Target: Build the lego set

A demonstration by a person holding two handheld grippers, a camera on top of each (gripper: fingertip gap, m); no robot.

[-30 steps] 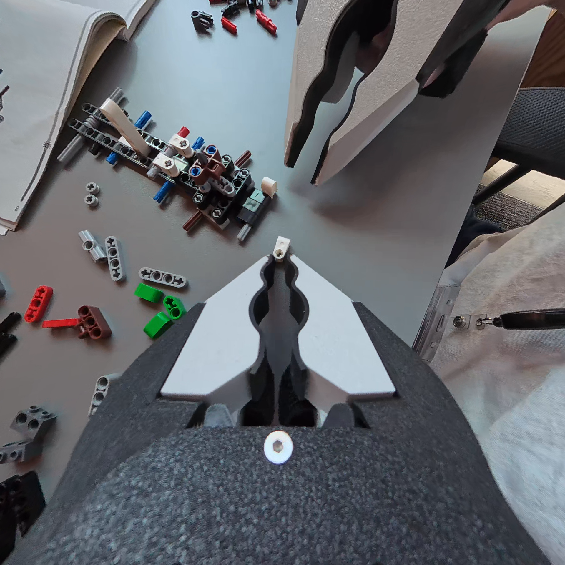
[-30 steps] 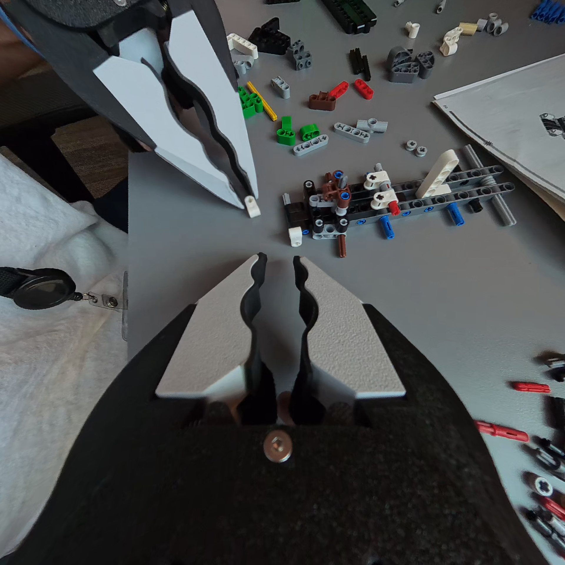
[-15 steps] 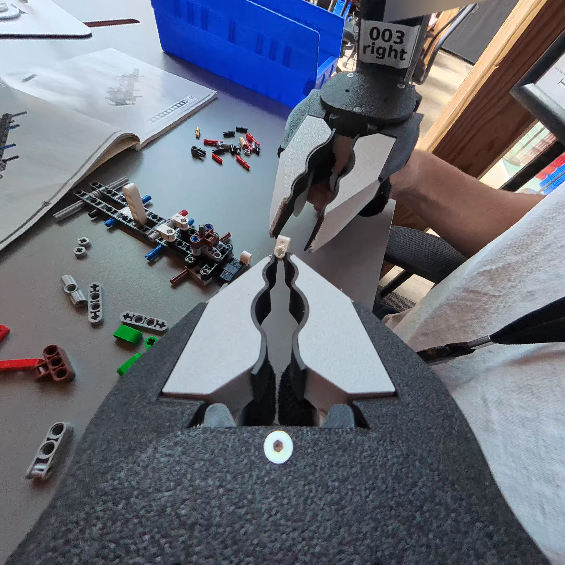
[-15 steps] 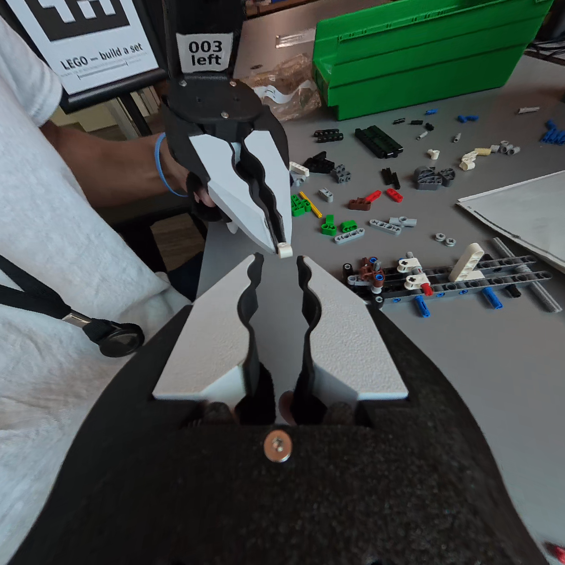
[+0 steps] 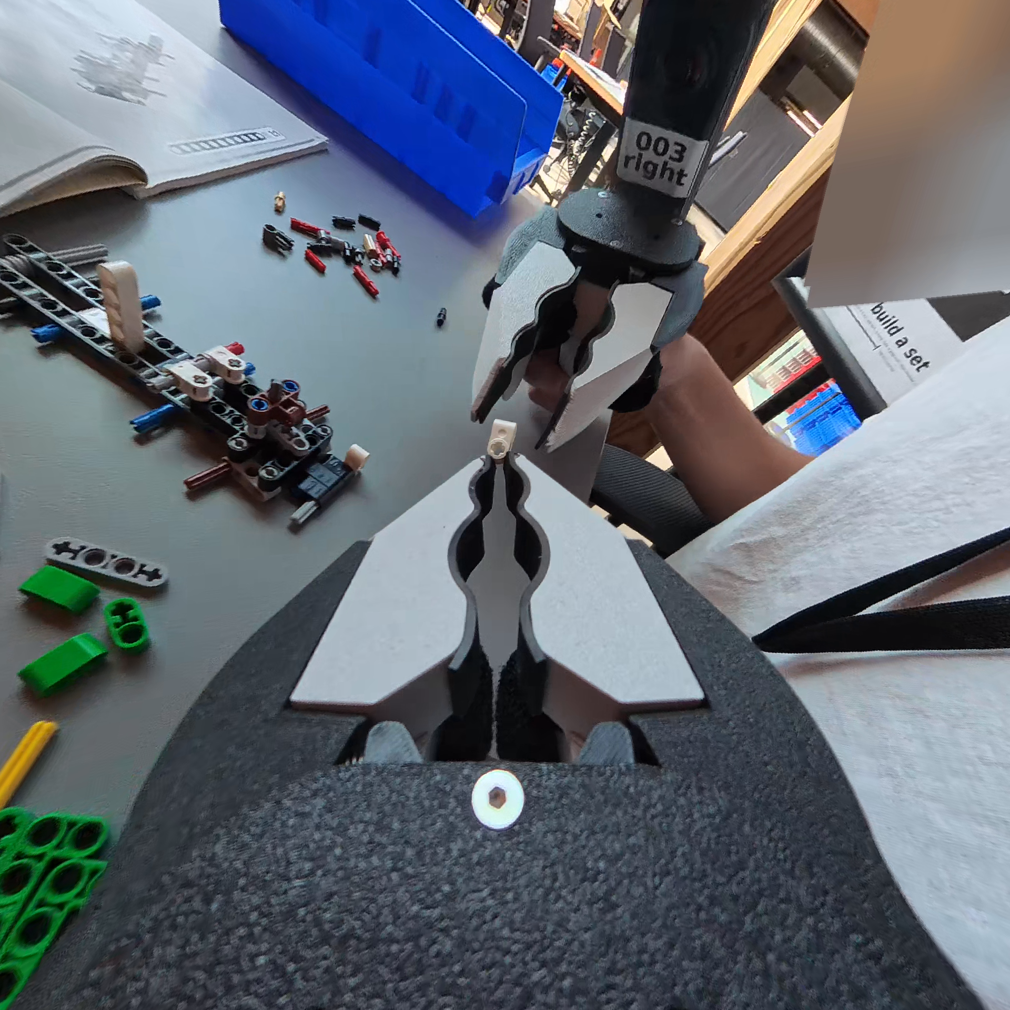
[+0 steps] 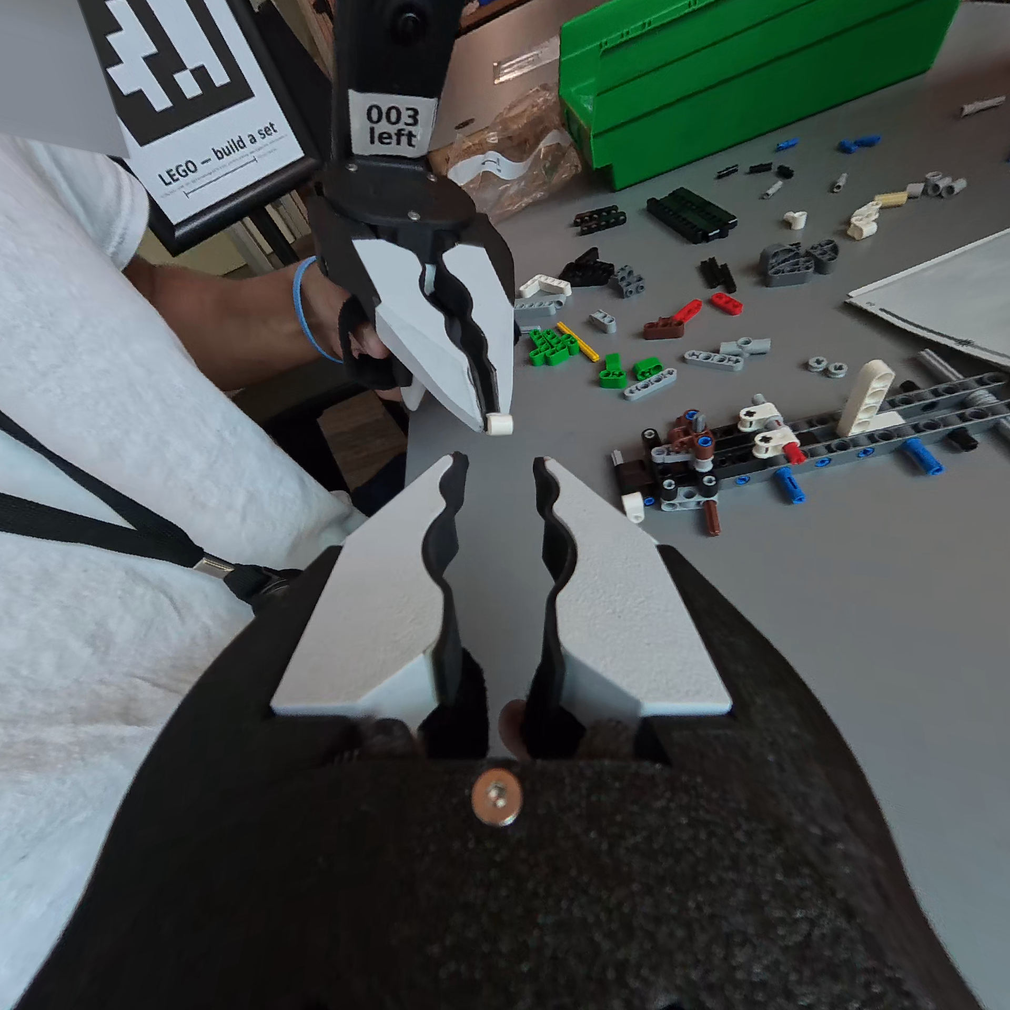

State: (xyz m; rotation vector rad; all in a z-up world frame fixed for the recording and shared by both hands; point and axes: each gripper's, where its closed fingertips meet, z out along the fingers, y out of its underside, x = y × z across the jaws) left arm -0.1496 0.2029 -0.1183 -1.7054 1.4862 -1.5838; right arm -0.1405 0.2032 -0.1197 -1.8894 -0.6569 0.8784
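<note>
Fingers of left gripper [image 5: 498,464] pinch a small white connector [image 5: 501,437] at the tips – right gripper [image 6: 498,462] faces it just beside, jaws apart, empty – above grey table [image 6: 765,601].

Soft daylight, faint shadows, sharp centres, fisheye-bent edges with slight blur

Around the half-built beam assembly [image 6: 809,453], bare grey table [image 6: 765,628] lies open on its near side toward the person. Beyond it, loose green and grey pieces [image 6: 628,371] crowd the surface. To its left, the left gripper [image 6: 494,423] pinching a small white connector [image 6: 498,424] fills the air.
</note>
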